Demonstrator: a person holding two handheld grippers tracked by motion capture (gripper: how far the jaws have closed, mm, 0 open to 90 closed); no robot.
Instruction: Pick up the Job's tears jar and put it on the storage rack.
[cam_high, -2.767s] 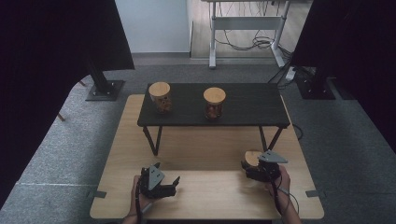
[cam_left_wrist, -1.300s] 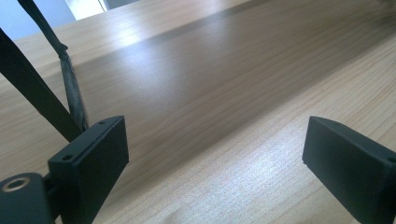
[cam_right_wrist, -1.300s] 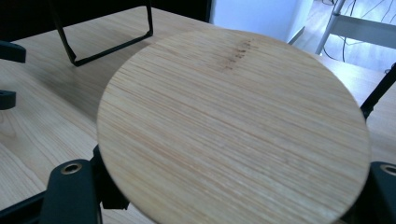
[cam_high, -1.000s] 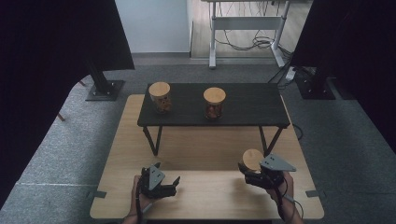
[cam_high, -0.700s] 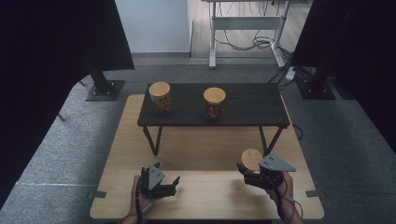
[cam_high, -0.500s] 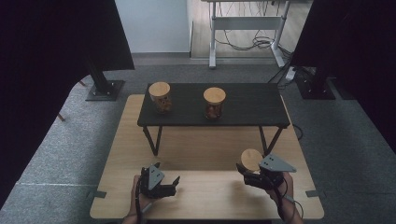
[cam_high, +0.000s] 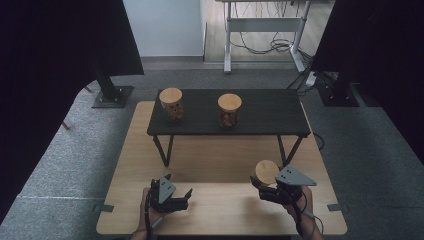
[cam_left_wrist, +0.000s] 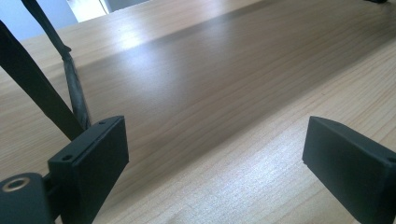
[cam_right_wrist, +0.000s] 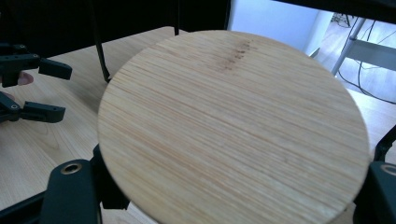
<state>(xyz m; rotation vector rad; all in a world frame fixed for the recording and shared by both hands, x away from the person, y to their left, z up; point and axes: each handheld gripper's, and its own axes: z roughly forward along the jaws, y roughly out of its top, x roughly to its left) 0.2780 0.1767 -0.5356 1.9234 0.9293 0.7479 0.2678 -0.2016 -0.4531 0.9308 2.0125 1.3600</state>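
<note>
Right gripper (cam_high: 262, 186) closed on jar with bamboo lid (cam_high: 266, 172), held tilted just above wooden table (cam_high: 220, 160), near right front edge, below black bench (cam_high: 260, 112). Left gripper (cam_high: 186, 199) jaws wide apart, empty, low over table at left front.

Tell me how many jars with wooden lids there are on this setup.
3. One jar stands at the left of the black bench, a second jar near its middle, and the third jar is held in the right gripper over the wooden table.
</note>
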